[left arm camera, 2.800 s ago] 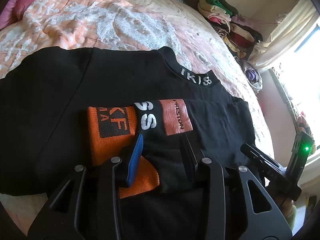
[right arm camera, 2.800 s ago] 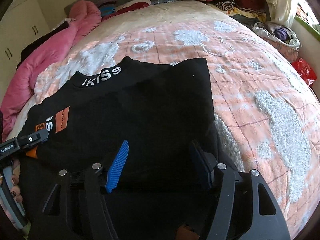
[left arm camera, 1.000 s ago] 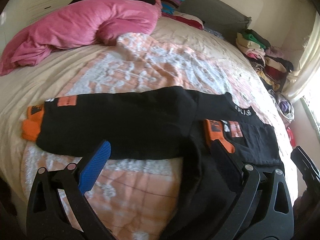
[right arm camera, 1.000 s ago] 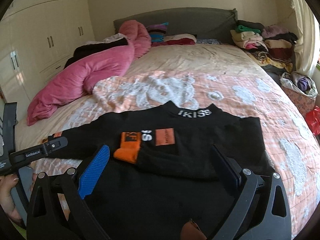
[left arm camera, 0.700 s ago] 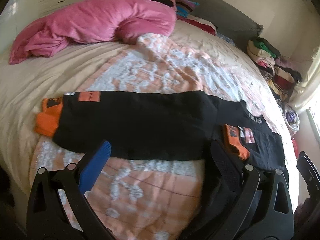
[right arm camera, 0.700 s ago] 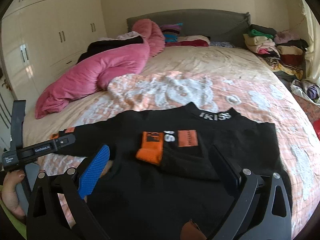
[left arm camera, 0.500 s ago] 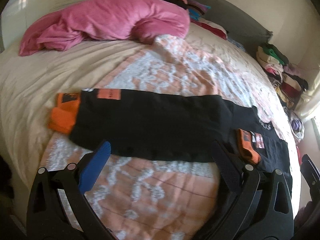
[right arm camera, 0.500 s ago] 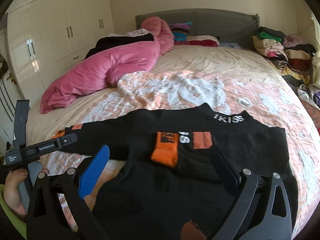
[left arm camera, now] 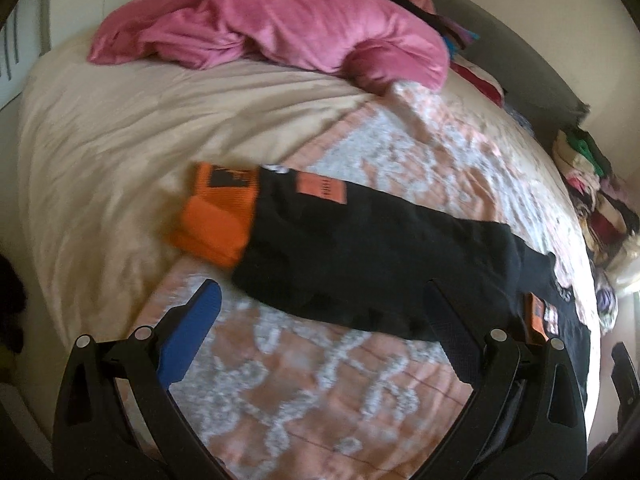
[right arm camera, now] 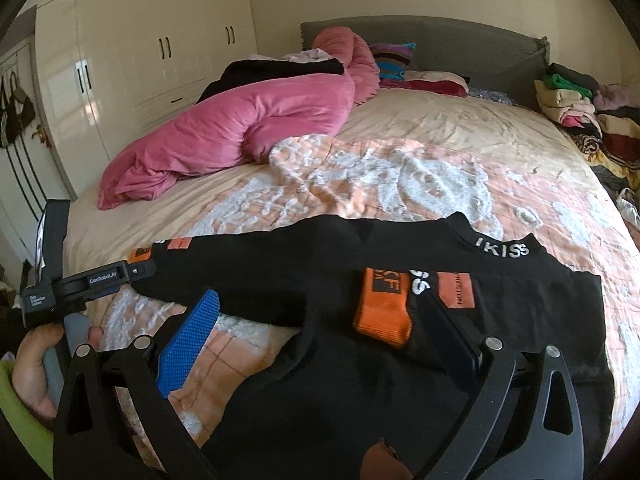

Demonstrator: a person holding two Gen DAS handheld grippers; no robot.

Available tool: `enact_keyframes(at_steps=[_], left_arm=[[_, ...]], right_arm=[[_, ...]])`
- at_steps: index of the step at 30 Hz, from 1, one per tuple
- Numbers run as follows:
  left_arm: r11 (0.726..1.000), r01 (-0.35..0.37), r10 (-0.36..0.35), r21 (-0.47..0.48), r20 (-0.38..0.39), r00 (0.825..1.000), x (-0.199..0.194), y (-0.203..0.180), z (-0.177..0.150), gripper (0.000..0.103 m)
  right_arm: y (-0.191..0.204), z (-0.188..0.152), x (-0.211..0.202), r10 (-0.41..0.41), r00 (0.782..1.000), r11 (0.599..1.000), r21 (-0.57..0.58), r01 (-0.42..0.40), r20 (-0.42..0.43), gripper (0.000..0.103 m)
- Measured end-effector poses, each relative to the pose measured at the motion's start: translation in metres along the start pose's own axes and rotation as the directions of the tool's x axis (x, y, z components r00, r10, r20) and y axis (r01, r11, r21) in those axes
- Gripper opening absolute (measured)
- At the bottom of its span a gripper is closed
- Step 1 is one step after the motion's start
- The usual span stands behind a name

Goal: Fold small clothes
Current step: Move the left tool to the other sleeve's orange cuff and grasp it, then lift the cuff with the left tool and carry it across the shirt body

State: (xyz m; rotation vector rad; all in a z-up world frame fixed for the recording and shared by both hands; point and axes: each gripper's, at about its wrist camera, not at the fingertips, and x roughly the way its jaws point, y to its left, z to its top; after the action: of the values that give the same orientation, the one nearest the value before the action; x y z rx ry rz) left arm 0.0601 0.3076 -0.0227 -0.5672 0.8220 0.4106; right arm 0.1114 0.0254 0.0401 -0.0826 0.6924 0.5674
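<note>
The black top (right arm camera: 400,360) lies flat on the bed (right arm camera: 420,128), on the peach and white blanket (right arm camera: 400,184), and it is in front of both your grippers. Your left gripper (left arm camera: 320,328) hovers above the blanket with its fingers spread wide and nothing between them. The unfolded sleeve (left arm camera: 380,256) stretches across just ahead of its fingertips. The orange cuff (left arm camera: 216,216) of this sleeve is ahead and to the left of the blue finger (left arm camera: 188,340), not touching it. In the right wrist view you see this same gripper at the far left, near the cuff end, with your hand (right arm camera: 36,368) on its handle.

Your right gripper (right arm camera: 320,328) is also released, with the jaws wide apart and empty, above the body of the top. The other sleeve (right arm camera: 400,300) is folded across the chest; its orange cuff sits between the two fingers, close to the dark one on the right. The collar (right arm camera: 500,246) with white letters lies farther ahead and to the right. A pink duvet (right arm camera: 240,128) is well beyond, toward the left.
</note>
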Motion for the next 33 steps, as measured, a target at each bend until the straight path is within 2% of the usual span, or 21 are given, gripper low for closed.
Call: enact_keyframes(at_steps=[7,10,12,16,18,19,20,21,22,23,27,33], left_arm=[[0.996,-0.024,0.024,-0.085,-0.004,1.000,0.015,0.035,0.005,0.094],[0.991,-0.004,0.003,-0.130,-0.005,1.000,0.025,0.048,0.005,0.094],[0.987,0.015,-0.012,-0.161,0.021,1.000,0.028,0.054,0.005,0.093],[0.983,0.007,0.001,-0.182,0.045,0.999,0.032,0.058,0.009,0.076],[0.983,-0.014,0.025,-0.182,0.060,0.998,0.033,0.058,0.014,0.057],[0.983,-0.016,0.028,-0.181,0.064,0.998,0.033,0.059,0.017,0.038],[0.983,-0.002,0.014,-0.186,0.064,0.998,0.034,0.059,0.020,0.025],[0.981,0.022,-0.010,-0.194,0.062,0.998,0.034,0.060,0.023,0.022],[0.980,0.033,-0.020,-0.196,0.068,0.997,0.032,0.060,0.025,0.013],[0.980,0.044,-0.028,-0.192,0.082,0.996,0.029,0.059,0.027,0.008],[0.977,0.143,-0.120,-0.160,0.146,0.982,0.002,0.045,0.032,0.008],[0.976,0.212,-0.195,-0.060,0.211,0.958,-0.040,0.005,0.040,0.007]], right_arm=[[-0.003,-0.005,0.005,0.009,1.000,1.000,0.024,-0.009,-0.014,0.099],[-0.005,-0.007,0.007,0.007,1.000,0.999,0.034,-0.006,-0.022,0.099],[-0.006,-0.009,0.008,0.003,1.000,0.999,0.034,-0.002,-0.028,0.099],[-0.013,-0.012,0.010,-0.008,0.999,0.999,0.053,0.010,-0.041,0.099],[-0.017,-0.014,0.011,-0.010,0.999,0.998,0.068,0.013,-0.046,0.099],[-0.018,-0.015,0.011,-0.011,0.999,0.997,0.072,0.014,-0.048,0.099],[-0.019,-0.015,0.011,-0.013,0.999,0.997,0.076,0.017,-0.051,0.099],[-0.019,-0.016,0.011,-0.014,0.999,0.997,0.077,0.018,-0.052,0.099],[-0.020,-0.016,0.009,-0.014,0.999,0.997,0.078,0.018,-0.050,0.099],[-0.021,-0.016,0.008,-0.016,0.999,0.997,0.079,0.020,-0.049,0.099],[-0.028,-0.017,0.000,-0.024,0.999,0.995,0.097,0.028,-0.037,0.099],[-0.044,-0.018,-0.018,-0.033,0.999,0.990,0.136,0.033,-0.008,0.099]])
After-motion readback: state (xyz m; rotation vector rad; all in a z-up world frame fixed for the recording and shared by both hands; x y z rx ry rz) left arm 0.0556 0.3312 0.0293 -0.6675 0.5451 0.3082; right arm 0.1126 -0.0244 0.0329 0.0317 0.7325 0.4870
